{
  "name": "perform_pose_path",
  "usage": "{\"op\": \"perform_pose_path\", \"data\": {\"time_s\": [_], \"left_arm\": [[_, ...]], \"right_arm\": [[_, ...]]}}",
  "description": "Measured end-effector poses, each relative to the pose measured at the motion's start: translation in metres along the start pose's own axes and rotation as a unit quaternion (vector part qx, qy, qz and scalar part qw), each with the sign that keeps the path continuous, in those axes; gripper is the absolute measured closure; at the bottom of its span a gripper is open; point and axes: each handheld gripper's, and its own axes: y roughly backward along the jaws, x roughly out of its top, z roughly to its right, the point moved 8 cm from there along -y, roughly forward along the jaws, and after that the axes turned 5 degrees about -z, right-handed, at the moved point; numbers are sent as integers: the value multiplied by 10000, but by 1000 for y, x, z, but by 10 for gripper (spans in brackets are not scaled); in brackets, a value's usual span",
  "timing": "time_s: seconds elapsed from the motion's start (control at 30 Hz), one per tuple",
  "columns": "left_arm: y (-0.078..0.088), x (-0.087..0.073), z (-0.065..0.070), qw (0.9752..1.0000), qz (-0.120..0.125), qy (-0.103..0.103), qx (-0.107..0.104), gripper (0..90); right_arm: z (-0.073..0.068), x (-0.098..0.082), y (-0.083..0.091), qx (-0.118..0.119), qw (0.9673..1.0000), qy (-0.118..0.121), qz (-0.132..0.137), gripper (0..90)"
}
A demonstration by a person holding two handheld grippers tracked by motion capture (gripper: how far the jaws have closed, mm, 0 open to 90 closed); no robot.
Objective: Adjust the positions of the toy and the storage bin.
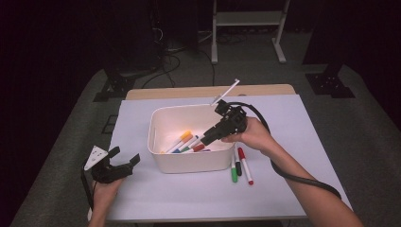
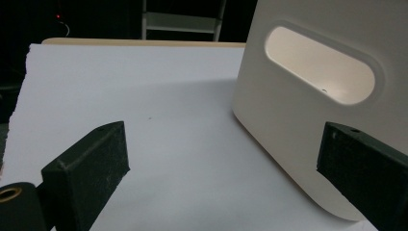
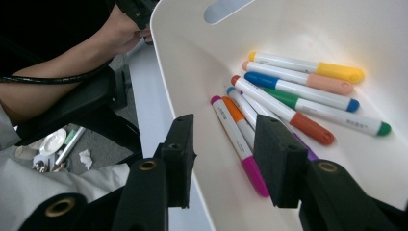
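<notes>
Your right gripper [image 1: 209, 135] reaches over the right rim of the white bin [image 1: 163, 161] and points down into it; its jaws stand partly open with nothing between the pads, and in the right gripper view the pink marker [image 3: 238, 144] lies on the bin floor right below the gap, not touched. No earlier moment is needed to read that: the pads are apart and bare. Your left gripper [image 1: 124, 159] rests near the front left corner of the bench [image 1: 189, 198], just left of the bin, with its jaws spread wide and empty; in the left gripper view they frame the bin's end wall with its slot handle [image 2: 320, 65], without touching it. The bin stands about the middle of the bench, on the pale sheet that covers it. Inside lie a bunch of markers, side by side along the floor: a yellow-capped marker [image 3: 308, 66], a peach marker [image 3: 298, 78], a blue marker [image 3: 300, 91], a green marker [image 3: 332, 115], an orange-capped marker [image 3: 284, 111], another marker with an orange band [image 3: 240, 120] and the pink one. Outside the bin, touching or just beside its front right corner, three loose markers [image 1: 239, 165] lie on the bench: green, black and red.
</notes>
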Motion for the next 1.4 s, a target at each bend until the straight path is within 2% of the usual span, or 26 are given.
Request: {"op": "perform_pose_path", "data": {"time_s": [0.23,0.43,0.5,0.57,0.63,0.67,0.7,0.73,0.77,0.8,0.83,0.87,0.9,0.93,0.97,1.13,1.23,1.27,1.37,1.4], "left_arm": [[0,0,0,10000,-10,13,1,27],[0,-1,-1,10000,-22,16,-1,26],[0,-1,0,10000,-27,32,0,27],[0,-2,0,10000,-41,31,3,27],[0,-2,0,10000,-47,20,14,27],[0,-2,0,10000,-47,20,14,27],[0,-2,0,10000,-49,15,17,26],[0,-2,0,10000,-49,15,17,27],[0,-2,0,10000,-53,16,19,27],[0,-2,0,10000,-56,21,17,27],[0,-2,0,10000,-70,-4,9,27],[0,-2,0,10000,-70,-4,9,27],[-1,-3,0,10000,-86,-4,12,27],[-1,-3,0,10000,-86,-4,12,27],[-1,-3,0,10000,-88,2,16,27],[-1,-3,0,9999,-102,10,20,27],[-1,-2,0,10000,-78,13,18,27],[-1,-2,0,10000,-78,13,18,27],[-1,-2,0,10000,-78,10,12,27],[-1,-2,0,10000,-75,6,13,27]], "right_arm": [[1,-27,30,-172,9994,-67,284,536],[4,-55,50,-316,9976,-157,601,531],[5,-59,52,-323,9973,-183,641,528],[12,-80,58,-375,9961,-326,727,510],[18,-94,60,-457,9950,-474,758,507],[18,-94,60,-457,9950,-474,758,507],[24,-107,60,-494,9936,-618,807,500],[24,-107,60,-494,9936,-618,807,500],[31,-121,58,-561,9920,-767,825,498],[31,-121,58,-561,9920,-767,825,498],[37,-132,53,-579,9908,-897,826,489],[37,-132,53,-579,9908,-897,826,489],[43,-143,47,-651,9900,-992,763,484],[43,-143,47,-651,9900,-992,763,484],[48,-151,39,-687,9891,-1097,700,479],[56,-161,23,-751,9879,-1222,586,469],[66,-168,3,-875,9859,-1344,469,462],[66,-168,3,-875,9859,-1344,469,462],[71,-171,-11,-960,9849,-1391,374,446],[73,-171,-15,-1052,9836,-1427,343,436]]}}
